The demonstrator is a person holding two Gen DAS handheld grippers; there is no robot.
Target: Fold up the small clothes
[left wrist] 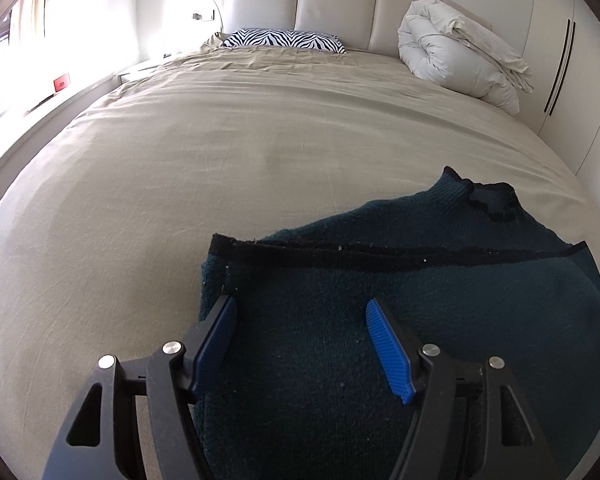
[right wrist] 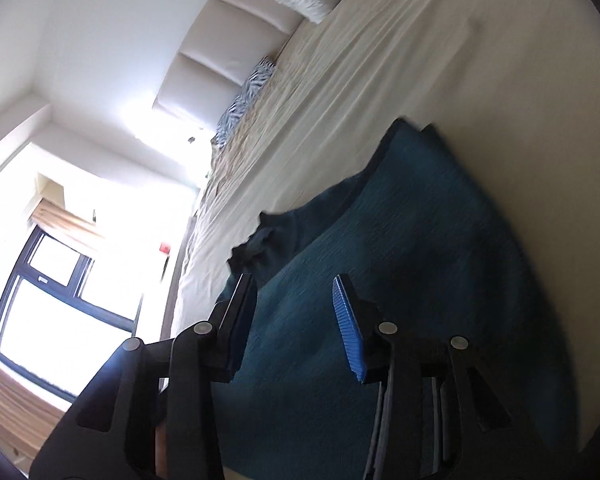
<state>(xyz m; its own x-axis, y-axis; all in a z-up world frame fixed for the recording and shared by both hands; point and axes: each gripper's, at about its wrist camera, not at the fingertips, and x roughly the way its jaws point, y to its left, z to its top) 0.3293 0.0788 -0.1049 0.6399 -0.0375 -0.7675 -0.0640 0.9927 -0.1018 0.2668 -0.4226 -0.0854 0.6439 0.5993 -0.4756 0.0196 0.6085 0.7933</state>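
Your sweater (left wrist: 380, 320) lies on the bed (left wrist: 180, 180), near its front edge, one fold already laid over. Both your left gripper (left wrist: 300, 332) and right gripper (right wrist: 294, 320) hover over it with jaws apart, grasping nothing. Next, I'd judge, pinch an edge and fold again.

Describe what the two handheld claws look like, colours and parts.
Both match. The left claw and the right claw each have two matte black angular arms with triangular cutouts, round silver pivot pins, and bright blue ribbed pads on the inner faces of the fingers. No cables, markings or sleeves show.
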